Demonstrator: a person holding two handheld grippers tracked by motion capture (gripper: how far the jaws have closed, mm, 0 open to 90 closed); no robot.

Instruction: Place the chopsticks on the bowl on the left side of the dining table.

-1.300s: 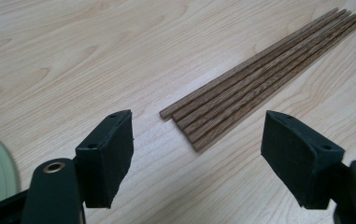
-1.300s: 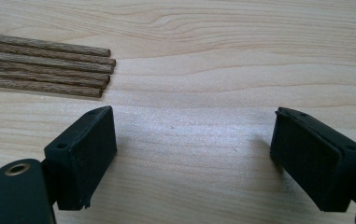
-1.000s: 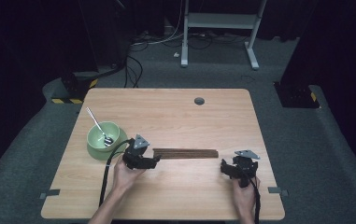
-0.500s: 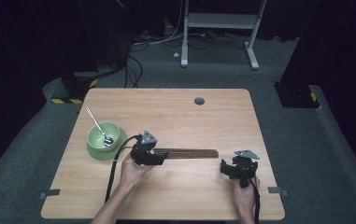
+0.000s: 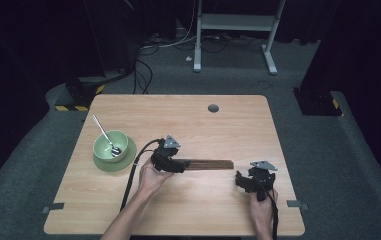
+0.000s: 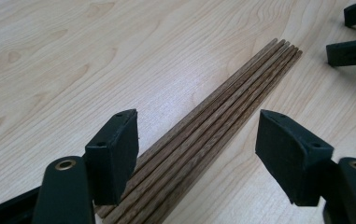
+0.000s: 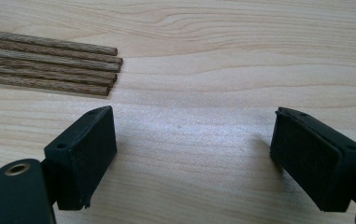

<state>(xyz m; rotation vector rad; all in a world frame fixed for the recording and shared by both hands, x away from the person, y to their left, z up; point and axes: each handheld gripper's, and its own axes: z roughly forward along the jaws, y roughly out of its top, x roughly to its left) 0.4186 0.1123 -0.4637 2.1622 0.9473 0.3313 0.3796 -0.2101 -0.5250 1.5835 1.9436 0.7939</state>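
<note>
At the left of the light wooden desk (image 5: 188, 120) a pale green bowl (image 5: 110, 146) stands on a matching green saucer (image 5: 128, 156), with a silver metal spoon (image 5: 104, 136) leaning in it; this plays no part in the step in hand.

Just right of it, the left gripper (image 5: 178, 165) is at the near end of a bundle of dark brown round wooden sticks (image 5: 209, 164). In the left gripper view its jaws stand wide on either side of the sticks (image 6: 213, 126), which run between the pads without being pressed, so nothing is held. The jaws have just been closing a little, with the sticks between them.

To do this well, I judge the gripper should settle low enough that both pads meet the outer sticks squarely, then close evenly so the whole row is gathered at once; a tilted or high grip would likely pinch only the top ones and let the rest roll apart.

The sticks are about five slim dowels with an open grain, lying flat, side by side and touching, their far ends nearly flush.

Farther right, the right gripper (image 5: 250, 181) rests apart from the sticks' far end. In the right gripper view its jaws are wide open over bare desk, holding nothing, the stick ends (image 7: 105, 70) lying ahead and to one side.
</note>
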